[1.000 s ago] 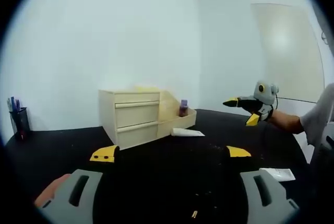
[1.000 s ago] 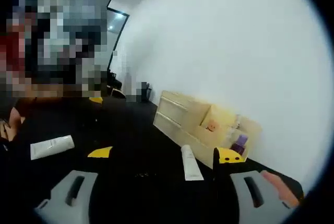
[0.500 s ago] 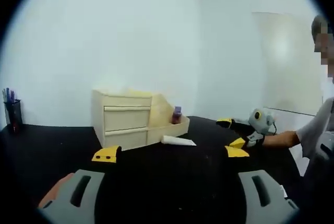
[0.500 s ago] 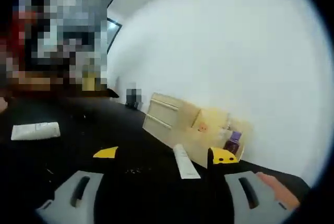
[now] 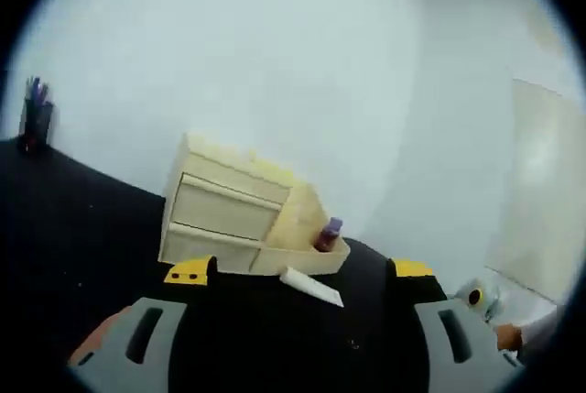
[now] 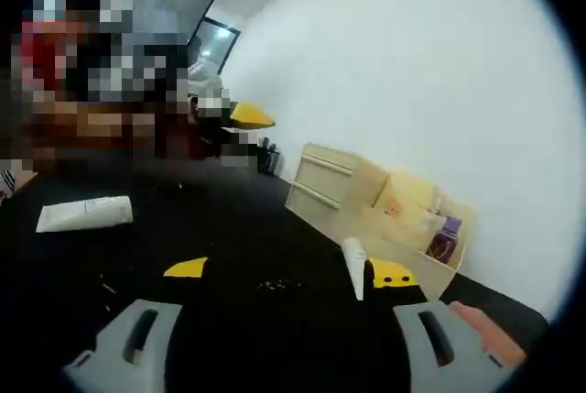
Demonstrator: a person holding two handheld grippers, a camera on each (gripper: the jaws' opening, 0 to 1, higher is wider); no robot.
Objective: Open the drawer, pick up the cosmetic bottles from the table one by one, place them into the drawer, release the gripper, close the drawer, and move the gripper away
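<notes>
Black table (image 5: 82, 228) (matte), wooden drawer unit (image 5: 224, 219).

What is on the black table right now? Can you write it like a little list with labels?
table: black top
drawer unit: pale wooden drawer unit by the white wall, both drawers shut
side tray: open wooden tray joined to the unit, holding a purple bottle
tube near unit: white tube lying on the table in front of the tray
second tube: another white tube lying further off
pen cup: dark cup of pens at the far edge
left gripper: open, holding nothing
right gripper: open, holding nothing
</notes>
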